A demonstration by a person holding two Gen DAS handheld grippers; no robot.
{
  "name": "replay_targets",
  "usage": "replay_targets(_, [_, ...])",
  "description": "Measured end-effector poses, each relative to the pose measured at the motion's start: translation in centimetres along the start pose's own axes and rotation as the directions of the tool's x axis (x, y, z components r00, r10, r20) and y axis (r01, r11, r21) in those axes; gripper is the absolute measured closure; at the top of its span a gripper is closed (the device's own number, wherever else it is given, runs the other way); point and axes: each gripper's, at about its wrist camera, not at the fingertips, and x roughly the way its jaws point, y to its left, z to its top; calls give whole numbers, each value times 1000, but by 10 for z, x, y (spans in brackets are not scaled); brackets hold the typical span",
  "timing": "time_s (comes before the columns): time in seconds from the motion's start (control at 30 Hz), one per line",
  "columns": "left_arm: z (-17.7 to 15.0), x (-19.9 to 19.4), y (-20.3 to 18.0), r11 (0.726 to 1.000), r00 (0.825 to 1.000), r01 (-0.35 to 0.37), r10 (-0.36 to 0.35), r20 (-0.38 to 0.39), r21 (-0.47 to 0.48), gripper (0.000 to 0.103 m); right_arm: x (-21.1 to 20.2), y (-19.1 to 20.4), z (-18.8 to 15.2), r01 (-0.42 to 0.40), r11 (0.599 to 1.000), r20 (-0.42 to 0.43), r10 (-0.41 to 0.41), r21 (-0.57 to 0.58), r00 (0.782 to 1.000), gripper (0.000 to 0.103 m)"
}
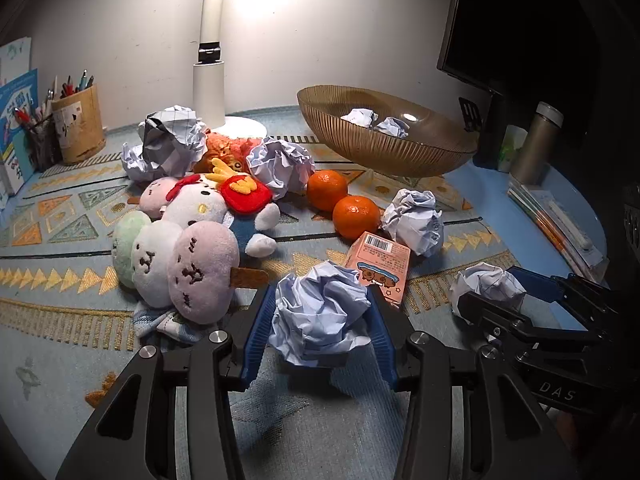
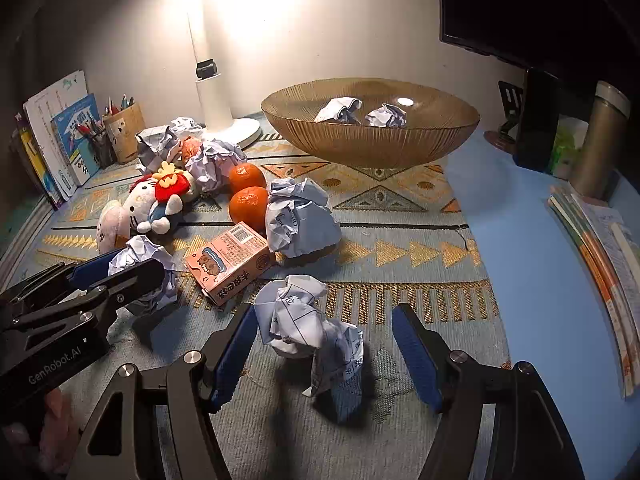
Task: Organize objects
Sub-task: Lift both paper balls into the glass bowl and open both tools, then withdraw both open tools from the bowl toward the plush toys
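Gripping a crumpled paper ball (image 1: 320,312), the left gripper (image 1: 320,320) has its blue pads pressed against both sides of the wad, near the front of the patterned mat (image 1: 60,320). The right gripper (image 2: 324,352) stands with fingers spread wide around a second paper ball (image 2: 308,320); the left pad sits just beside it, the right pad well apart, so nothing is pinched. No earlier view is available to compare. Between the two grippers lies a pink carton (image 2: 230,260) on its side, touching the mat. Beyond it sit two oranges (image 1: 342,202) side by side, with a further paper wad (image 1: 414,222) just right of them. Left of the oranges, a heap of plush toys (image 1: 188,232) lies among more crumpled paper (image 1: 168,144). At the far side, an amber ribbed bowl (image 2: 372,144) holds two paper wads (image 2: 362,112). A white lamp base (image 1: 212,92) stands far left of the bowl, and a pen holder (image 1: 78,124) with books (image 2: 60,140) occupies the far left corner. A metal flask (image 2: 600,140) and stacked booklets (image 2: 600,272) rest on the blue surface at right.
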Motion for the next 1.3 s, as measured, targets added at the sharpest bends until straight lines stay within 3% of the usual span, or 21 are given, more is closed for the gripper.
replay_targets(0.17, [0,-1,-2,1000,1000,-3,3,4,7,60,0,1,0,2,1000,0,-2,-4,1000,35])
replay_targets(0.23, [0,-3,-3,1000,1000,1,-1,6,11,60,-1,0,0,4,1000,5,-4,-2,1000,45])
replay_targets(0.27, [1,-4,-3,1000,1000,3,-3,1,10,60,-1,1,0,-10,1000,2,10,-5,1000,62])
replay_targets(0.33, [8,-9,-6,1000,1000,19,-19,-5,14,60,-7,-1,1,-26,1000,20,26,6,999,66])
replay_targets(0.43, [36,-27,-16,997,997,59,-61,53,42,60,-22,-16,15,-128,988,62,123,81,990,66])
replay_targets(0.63, [107,-22,-30,994,988,89,-97,120,68,60,-50,-42,82,-92,991,219,70,93,973,66])
replay_targets(0.77, [146,12,-35,991,985,127,-132,112,43,60,-39,-55,129,-80,989,262,44,127,964,65])
replay_targets(0.83, [159,32,-40,994,989,104,-108,106,45,60,-23,-63,147,-72,983,247,29,166,969,65])
replay_targets(0.97, [169,66,-47,998,996,58,-61,72,38,48,14,-81,167,-91,969,183,48,230,982,64])
replay_targets(1.0, [169,71,-47,997,996,58,-60,66,43,34,22,-83,170,-87,970,177,47,225,983,62])
replay_targets(1.07, [170,77,-45,999,997,34,-37,70,38,26,36,-88,173,-63,975,141,33,214,989,53])
replay_targets(1.1, [170,78,-43,998,997,45,-47,67,32,26,41,-91,173,-47,974,116,21,222,993,41])
replay_targets(1.13, [169,78,-40,998,996,61,-62,57,24,26,41,-96,171,-51,970,109,26,237,994,37])
replay_targets(1.3, [154,53,-29,996,993,89,-88,72,-7,26,20,-105,149,-90,962,129,58,259,990,37])
